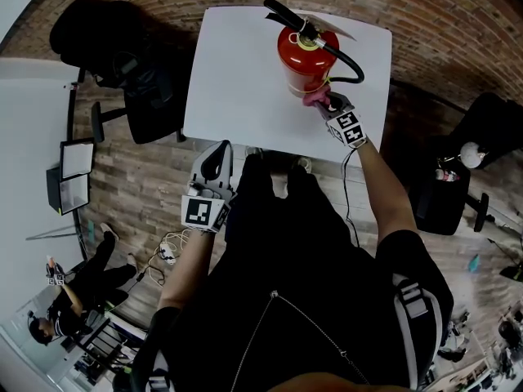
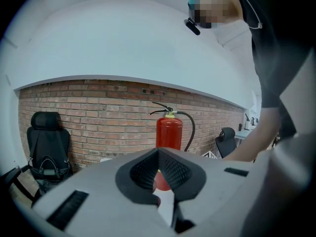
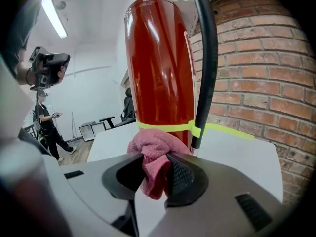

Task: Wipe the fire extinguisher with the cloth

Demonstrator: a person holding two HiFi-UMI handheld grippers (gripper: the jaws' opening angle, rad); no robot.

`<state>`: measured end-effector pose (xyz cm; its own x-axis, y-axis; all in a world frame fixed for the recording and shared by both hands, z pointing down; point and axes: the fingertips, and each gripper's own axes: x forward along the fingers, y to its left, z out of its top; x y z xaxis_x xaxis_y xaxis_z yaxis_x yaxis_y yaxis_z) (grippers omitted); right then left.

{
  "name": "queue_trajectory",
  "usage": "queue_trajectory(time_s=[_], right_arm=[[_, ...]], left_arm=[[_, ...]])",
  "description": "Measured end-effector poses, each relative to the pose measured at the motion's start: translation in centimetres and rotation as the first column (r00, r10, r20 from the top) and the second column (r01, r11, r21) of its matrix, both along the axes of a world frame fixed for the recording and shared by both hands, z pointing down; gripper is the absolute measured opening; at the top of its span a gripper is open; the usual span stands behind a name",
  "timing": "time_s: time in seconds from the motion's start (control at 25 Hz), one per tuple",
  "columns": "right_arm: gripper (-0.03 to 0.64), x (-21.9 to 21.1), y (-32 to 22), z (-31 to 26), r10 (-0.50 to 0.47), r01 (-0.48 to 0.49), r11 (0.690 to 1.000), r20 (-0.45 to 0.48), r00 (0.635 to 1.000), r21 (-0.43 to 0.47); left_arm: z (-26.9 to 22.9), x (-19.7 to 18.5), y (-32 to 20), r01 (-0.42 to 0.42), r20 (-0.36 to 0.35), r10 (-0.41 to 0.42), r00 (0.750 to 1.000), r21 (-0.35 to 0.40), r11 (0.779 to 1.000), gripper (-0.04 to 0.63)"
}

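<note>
Red cylindrical fire extinguisher (image 1: 306,60) with black lever head and black rubber hose (image 1: 347,64), standing upright near the far edge of the white square counter (image 1: 237,96); the cylinder is sealed and its contents cannot be seen. Right claw (image 1: 331,106) clamped on a bunched pink terry cloth (image 1: 317,98), which lies against the lower part of the cylinder at the side facing the person. In the right gripper view the cloth (image 3: 153,162) fills the gap of the claw (image 3: 158,174) and meets the red wall (image 3: 158,63) at a yellow-green tape band (image 3: 163,126); the extinguisher's head is cut off by the upper edge. Left claw (image 1: 216,166) held off the counter's near edge, well apart from the extinguisher, jaws drawn together at the tips with nothing between them. In the left gripper view this claw (image 2: 159,174) hides the extinguisher's (image 2: 169,132) foot.
</note>
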<state>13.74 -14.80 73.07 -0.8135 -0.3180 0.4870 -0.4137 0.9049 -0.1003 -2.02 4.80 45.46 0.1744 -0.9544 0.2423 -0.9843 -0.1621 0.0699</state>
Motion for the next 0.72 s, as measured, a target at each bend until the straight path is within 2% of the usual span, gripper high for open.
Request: queue_trajectory(time_s=[0.32,0.44,0.72], right_arm=[[0.114,-0.1,-0.2,3.5,0.014,-0.016,0.999,-0.059,0.998,-0.041],[0.114,-0.2,-0.3,5.2,0.025,-0.031,0.998,-0.106,0.994,-0.059],[0.114,-0.2,-0.2,8.6,0.106,-0.134,0.984,-0.226,0.968,-0.116]], left_arm=[[0.6,-0.4,0.3,0.013,0.008,-0.013,1.000,-0.022,1.000,0.018],[0.5,-0.5,0.4,0.014,0.010,-0.014,1.000,-0.026,1.000,0.018],[0.6,-0.4,0.1,-0.007,0.013,0.008,1.000,-0.027,1.000,0.018]])
